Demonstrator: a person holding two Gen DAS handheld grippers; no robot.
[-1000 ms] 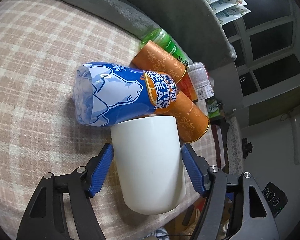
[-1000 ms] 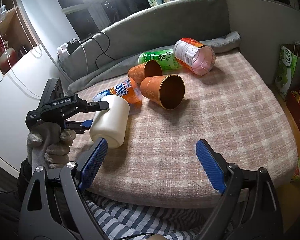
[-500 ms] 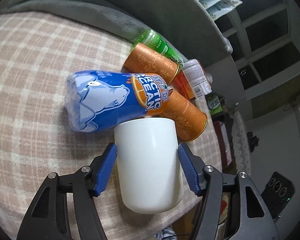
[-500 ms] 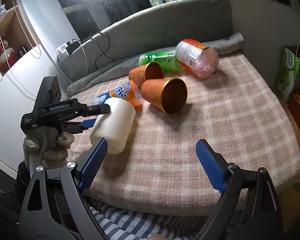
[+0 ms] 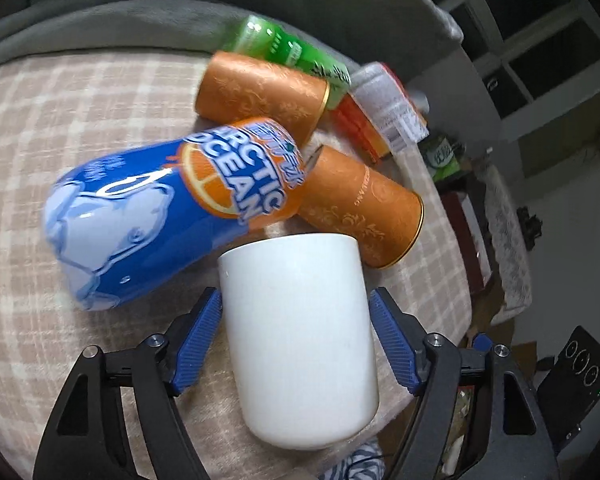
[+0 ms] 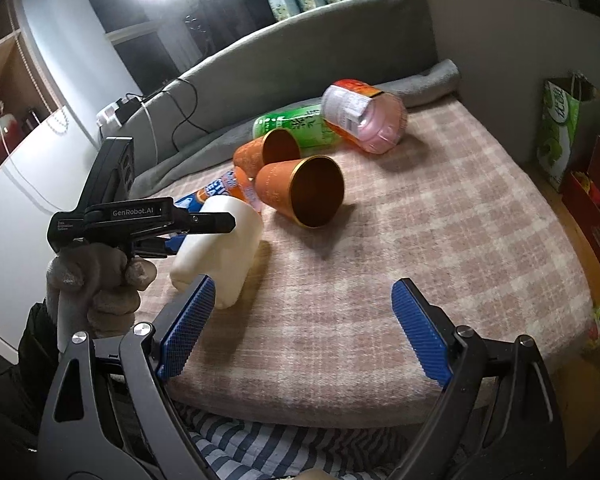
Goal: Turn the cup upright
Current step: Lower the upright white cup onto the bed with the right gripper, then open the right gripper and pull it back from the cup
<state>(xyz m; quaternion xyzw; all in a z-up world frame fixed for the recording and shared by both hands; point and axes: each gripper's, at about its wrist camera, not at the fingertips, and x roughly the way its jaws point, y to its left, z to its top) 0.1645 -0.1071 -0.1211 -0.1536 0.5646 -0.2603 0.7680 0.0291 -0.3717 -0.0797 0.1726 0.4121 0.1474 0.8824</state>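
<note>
- The white cup (image 5: 300,320) lies on its side on the plaid blanket (image 6: 440,240), near the blanket's front-left corner in the right wrist view.
- Its long axis runs level with the blanket, roughly along the left gripper's (image 5: 296,336) fingers.
- In the left wrist view one round end faces the camera and the other faces the blue can (image 5: 160,208). Which end is the mouth cannot be told.
- The cup is plain, smooth and glossy white, a straight cylinder with rounded edges. No handle or print shows.
- The left gripper straddles the cup at mid-body. Its blue pads (image 5: 198,344) sit just beside the cup's walls with a thin gap on each side, so the jaws are spread a little wider than the cup and grip nothing.
- A gloved hand (image 6: 96,276) holds the left gripper, seen in the right wrist view.
- The right gripper (image 6: 300,328) is spread wide and empty, over the blanket's front edge, near the cup.
- The blue can, labelled "Arctic Ocean", lies on its side touching or almost touching the cup's far end.
- Two orange cups (image 6: 300,192) lie on their sides just past the can.
- Beyond them lie a green bottle (image 6: 296,126) and a pink bottle (image 6: 364,118).
</note>
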